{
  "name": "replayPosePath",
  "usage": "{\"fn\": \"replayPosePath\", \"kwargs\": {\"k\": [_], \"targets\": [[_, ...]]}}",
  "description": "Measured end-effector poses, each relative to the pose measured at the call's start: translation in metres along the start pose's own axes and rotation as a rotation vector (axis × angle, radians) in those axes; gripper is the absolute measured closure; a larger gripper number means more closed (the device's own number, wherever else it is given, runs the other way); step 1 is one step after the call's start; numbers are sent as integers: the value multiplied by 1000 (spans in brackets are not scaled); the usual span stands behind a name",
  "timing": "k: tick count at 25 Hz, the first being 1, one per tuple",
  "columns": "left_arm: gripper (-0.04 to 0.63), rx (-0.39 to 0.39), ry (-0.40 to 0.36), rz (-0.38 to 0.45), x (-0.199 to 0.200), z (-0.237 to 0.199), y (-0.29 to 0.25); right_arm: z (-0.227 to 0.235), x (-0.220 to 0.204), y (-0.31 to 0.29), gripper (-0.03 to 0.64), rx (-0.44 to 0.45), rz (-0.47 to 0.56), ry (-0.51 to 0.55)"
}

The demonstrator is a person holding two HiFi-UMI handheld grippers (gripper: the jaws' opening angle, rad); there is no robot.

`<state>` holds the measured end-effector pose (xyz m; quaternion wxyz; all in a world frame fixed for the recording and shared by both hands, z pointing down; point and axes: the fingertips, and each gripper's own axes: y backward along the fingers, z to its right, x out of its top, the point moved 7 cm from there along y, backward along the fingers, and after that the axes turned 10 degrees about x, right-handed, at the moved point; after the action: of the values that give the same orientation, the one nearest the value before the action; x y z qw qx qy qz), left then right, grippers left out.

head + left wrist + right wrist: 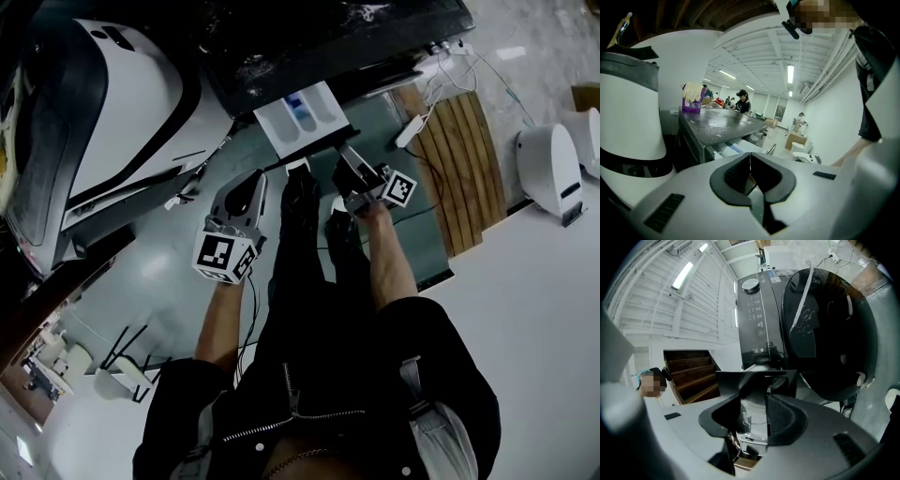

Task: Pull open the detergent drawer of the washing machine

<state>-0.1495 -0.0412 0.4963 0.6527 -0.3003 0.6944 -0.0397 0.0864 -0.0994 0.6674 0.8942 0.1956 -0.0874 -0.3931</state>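
The dark washing machine stands at the top of the head view. Its white detergent drawer, with blue compartments, sticks out towards me. My right gripper is just in front of the drawer's front edge. In the right gripper view the drawer's dark front panel lies just beyond the fingertips; my right gripper has its jaws partly apart and its pads press on nothing. My left gripper hangs lower left of the drawer. My left gripper is shut and empty, facing the machine's grey top.
A big white and black appliance fills the left. A wooden slat platform with a white power strip and cables lies on the right, beside a white device. A purple container with gloves stands on the machine's top.
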Motion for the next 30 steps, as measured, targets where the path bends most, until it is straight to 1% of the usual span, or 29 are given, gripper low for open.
{"fn": "replayPosePath", "kwargs": {"k": [2, 5, 6, 7, 8, 9, 12, 16, 18, 23, 26, 30], "targets": [[575, 2, -3, 0, -1, 2, 2, 0, -2, 6, 485, -11, -5, -1], [575, 5, -8, -1, -2, 5, 4, -2, -4, 14, 509, -21, -9, -8], [575, 5, -8, 0, -2, 7, 5, -6, -3, 17, 540, -3, -2, -9], [575, 6, -8, 2, -2, 8, 5, -11, -1, 19, 611, 27, 11, -7], [575, 7, -8, 4, -3, 9, 6, -16, 1, 21, 612, 44, 17, 4], [575, 9, -8, 6, -4, 9, 6, -19, 4, 22, 612, 36, 5, 20], [575, 17, -5, 7, -6, 12, 10, -23, 3, 23, 612, -32, -83, 47], [574, 21, -8, 27, -2, 21, 13, -39, 9, 26, 612, -96, -129, 110], [575, 29, -11, 35, -2, 25, 16, -47, 6, 25, 612, -128, -176, 144], [574, 42, -10, 62, 0, 34, 22, -73, -5, 9, 612, -204, -345, 288], [574, 50, -9, 82, 2, 41, 27, -86, -11, 1, 612, -220, -434, 360], [574, 66, -18, 98, 6, 46, 36, -109, -19, -10, 612, -236, -553, 494]]}}
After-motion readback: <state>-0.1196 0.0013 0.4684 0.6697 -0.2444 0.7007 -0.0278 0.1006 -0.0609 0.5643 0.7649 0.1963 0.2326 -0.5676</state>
